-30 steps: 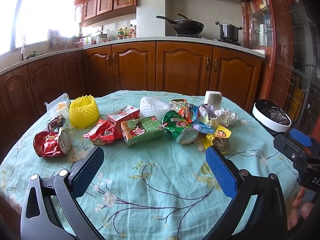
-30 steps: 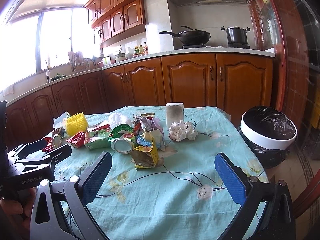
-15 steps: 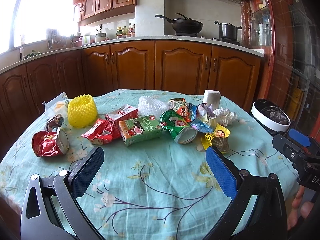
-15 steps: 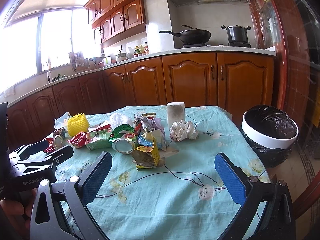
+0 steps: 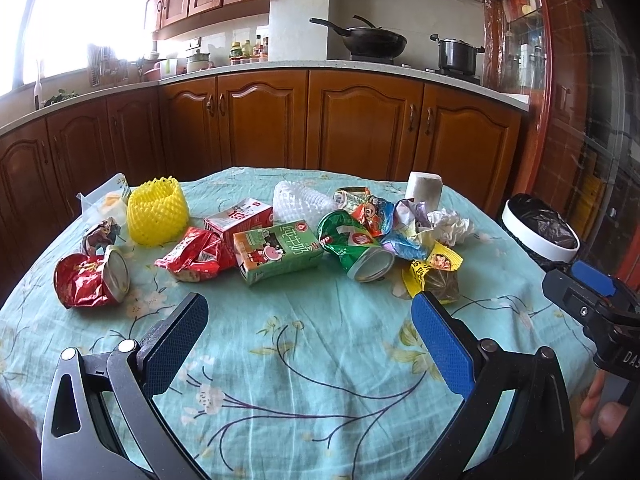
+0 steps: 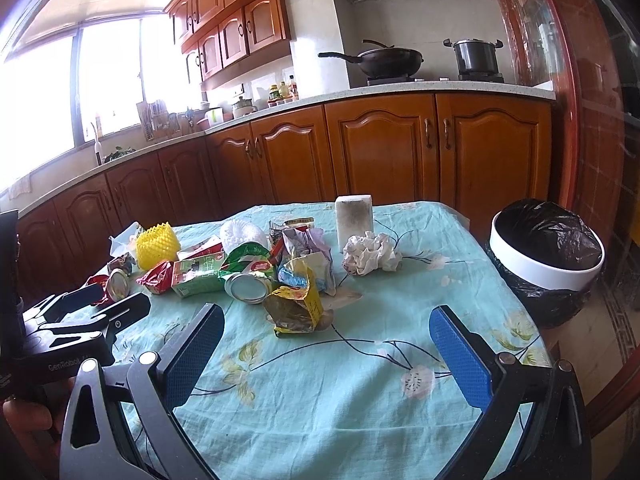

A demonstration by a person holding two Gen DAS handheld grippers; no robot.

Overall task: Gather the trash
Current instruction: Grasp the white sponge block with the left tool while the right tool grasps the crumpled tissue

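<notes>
While both grippers, left (image 5: 308,336) and right (image 6: 326,340), hover with fingers released, trash (image 5: 280,254) litters mid-frame bench (image 5: 320,380); bin (image 6: 546,256), right edge, holds a black liner.

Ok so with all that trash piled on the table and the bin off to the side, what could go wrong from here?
The bin stands off the table's right edge, so anything carried must cross a gap and could drop to the floor. The wrappers overlap the green crushed can, so grabbing one may drag others. The red crushed can lies on its side near the left edge and might roll off if nudged. Both grippers, left and right, are open and empty.
</notes>
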